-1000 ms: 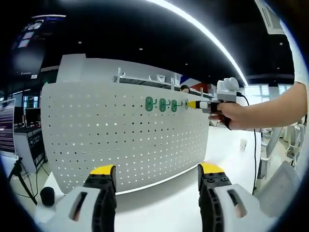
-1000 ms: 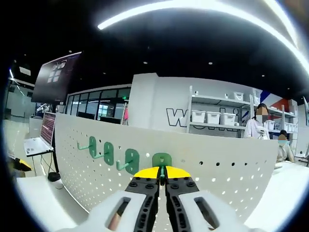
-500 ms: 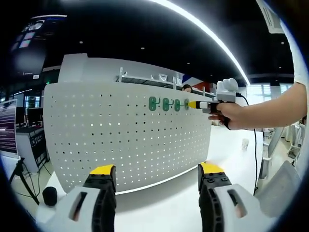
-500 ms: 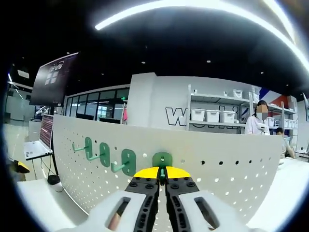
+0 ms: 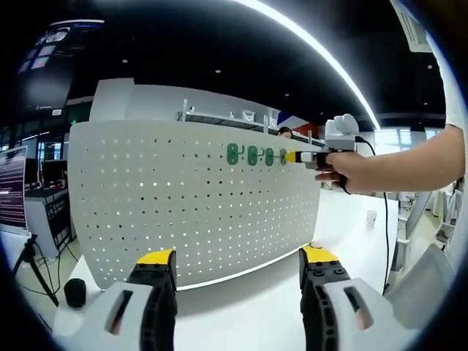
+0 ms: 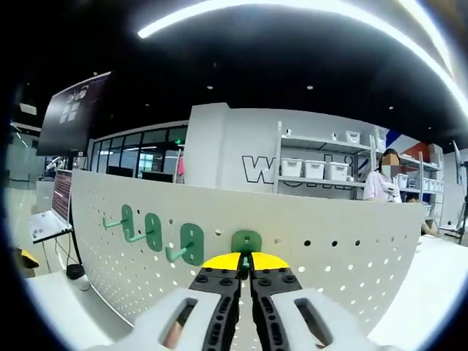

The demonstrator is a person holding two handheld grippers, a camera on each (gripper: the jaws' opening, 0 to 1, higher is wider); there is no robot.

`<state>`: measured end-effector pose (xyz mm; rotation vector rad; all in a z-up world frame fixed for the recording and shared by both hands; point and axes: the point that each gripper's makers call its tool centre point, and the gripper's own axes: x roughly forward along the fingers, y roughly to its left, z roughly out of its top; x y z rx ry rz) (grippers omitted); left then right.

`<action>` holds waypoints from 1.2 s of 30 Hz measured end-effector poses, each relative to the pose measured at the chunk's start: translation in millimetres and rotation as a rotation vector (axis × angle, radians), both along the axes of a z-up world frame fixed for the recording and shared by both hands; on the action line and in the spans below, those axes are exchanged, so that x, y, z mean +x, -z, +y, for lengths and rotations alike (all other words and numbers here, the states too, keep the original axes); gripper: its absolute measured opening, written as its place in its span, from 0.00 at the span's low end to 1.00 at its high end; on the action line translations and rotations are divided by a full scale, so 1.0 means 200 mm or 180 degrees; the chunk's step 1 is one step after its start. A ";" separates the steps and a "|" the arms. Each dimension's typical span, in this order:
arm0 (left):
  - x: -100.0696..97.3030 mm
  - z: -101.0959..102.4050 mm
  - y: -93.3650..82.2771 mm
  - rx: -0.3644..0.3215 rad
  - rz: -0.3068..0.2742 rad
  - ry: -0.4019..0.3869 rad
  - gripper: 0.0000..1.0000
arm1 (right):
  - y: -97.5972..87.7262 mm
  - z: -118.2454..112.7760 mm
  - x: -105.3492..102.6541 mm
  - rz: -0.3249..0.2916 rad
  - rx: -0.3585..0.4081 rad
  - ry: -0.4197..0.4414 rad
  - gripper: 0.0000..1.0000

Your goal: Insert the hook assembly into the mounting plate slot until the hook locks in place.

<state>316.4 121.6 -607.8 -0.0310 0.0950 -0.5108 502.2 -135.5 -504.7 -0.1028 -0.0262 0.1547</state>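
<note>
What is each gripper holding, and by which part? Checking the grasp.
Right gripper: the green plastic hook, by its prong. Left gripper: nothing.

The ceiling is dark, with a long curved light strip [image 6: 307,7] across it. Behind stands a white wall [image 6: 219,146] with large dark letters and a shelf rack [image 6: 322,179] holding white bins. To the left are glass windows [image 6: 135,157] and a dark hanging screen [image 6: 73,110]. The surface [image 5: 248,307] is white.

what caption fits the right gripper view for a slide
Right tongs shut on a green plastic hook against the white perforated pegboard.
</note>
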 end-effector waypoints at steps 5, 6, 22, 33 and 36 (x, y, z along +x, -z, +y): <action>-0.01 0.00 0.01 -0.0019 0.0021 0.0001 0.68 | 0.00 0.00 0.01 0.0023 -0.0039 0.0121 0.02; -0.01 0.00 0.01 -0.0022 0.0023 -0.0001 0.68 | 0.01 0.00 0.01 0.0028 -0.0007 0.0125 0.02; 0.00 0.04 -0.01 -0.0045 -0.0015 -0.0073 0.70 | 0.03 -0.02 -0.04 0.0029 0.0196 0.0008 0.26; -0.01 0.02 -0.01 -0.0011 -0.0018 -0.0035 0.70 | 0.06 -0.01 -0.09 0.0026 0.0123 -0.0114 0.34; -0.01 0.02 -0.01 -0.0011 -0.0019 -0.0037 0.70 | 0.05 -0.01 -0.09 0.0011 0.0148 -0.0151 0.34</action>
